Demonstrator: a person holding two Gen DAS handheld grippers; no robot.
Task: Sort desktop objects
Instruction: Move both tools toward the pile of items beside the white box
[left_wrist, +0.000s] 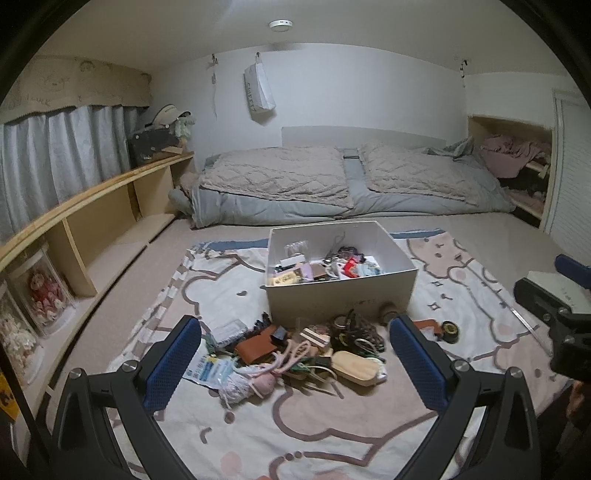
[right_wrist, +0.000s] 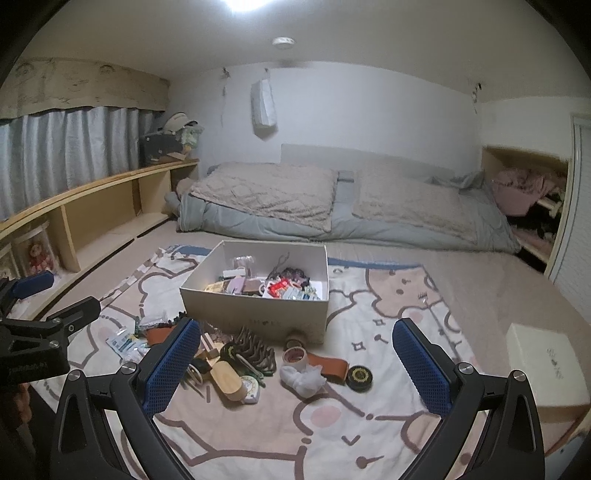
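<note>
- Our left gripper (left_wrist: 295, 363) tilts gently downward, its blue-padded fingers (left_wrist: 173, 363) spread wide with nothing pinched between them.
- Our right gripper (right_wrist: 297, 365) tilts downward much the same, its blue pads (right_wrist: 421, 365) equally wide apart and gripping nothing.
- Both hang in the air side by side; each one's black frame and a blue pad show at the edge of the other's view.

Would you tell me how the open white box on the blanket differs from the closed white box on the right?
The open white box has no lid and holds small clutter; the closed white box is shut. The open one stands mid-blanket behind the loose pile; the closed one lies at the blanket's right edge. Both are white and rectangular.
</note>
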